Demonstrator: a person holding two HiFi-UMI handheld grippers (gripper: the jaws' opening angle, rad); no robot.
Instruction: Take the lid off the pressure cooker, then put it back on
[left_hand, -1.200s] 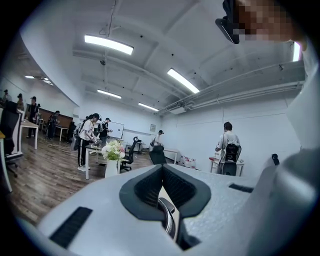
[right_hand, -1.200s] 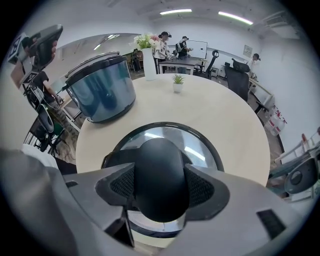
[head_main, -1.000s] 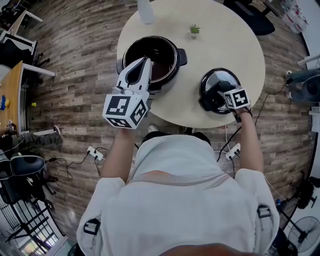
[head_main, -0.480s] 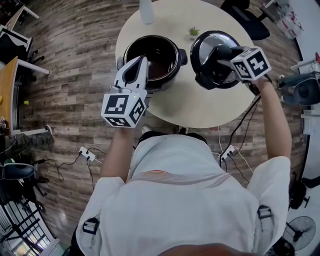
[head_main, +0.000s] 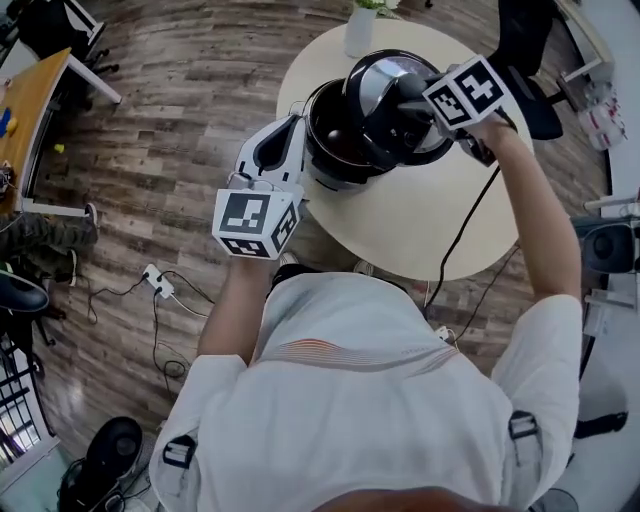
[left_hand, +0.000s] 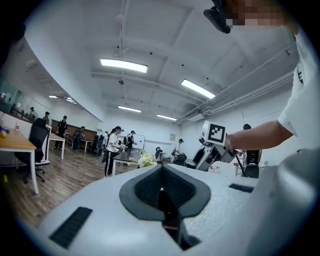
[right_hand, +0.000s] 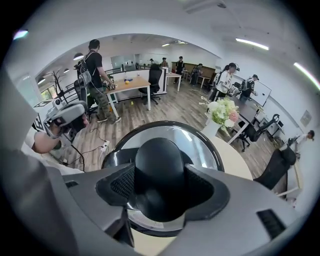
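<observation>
The black pressure cooker pot (head_main: 318, 165) stands open on the round cream table (head_main: 430, 215). Its lid (head_main: 375, 78), silver with a black rim and knob, hangs tilted over the pot's right half. My right gripper (head_main: 405, 98) is shut on the knob (right_hand: 159, 175), with the lid (right_hand: 195, 142) spread out below the jaws. My left gripper (head_main: 292, 122) is shut on nothing beside the pot's left wall; I cannot tell whether it touches. In the left gripper view the pads (left_hand: 150, 187) meet, and the right gripper (left_hand: 215, 145) shows beyond them.
A white vase with flowers (head_main: 360, 28) stands at the table's far edge, and appears again as the vase (right_hand: 220, 114) beyond the lid. A black cable (head_main: 455, 250) hangs off the table's near side. Desks, chairs and several people fill the room around.
My right gripper has lifted the lid off the table's right side and carried it up and left to above the pot. The left gripper has stayed by the pot's left side.
</observation>
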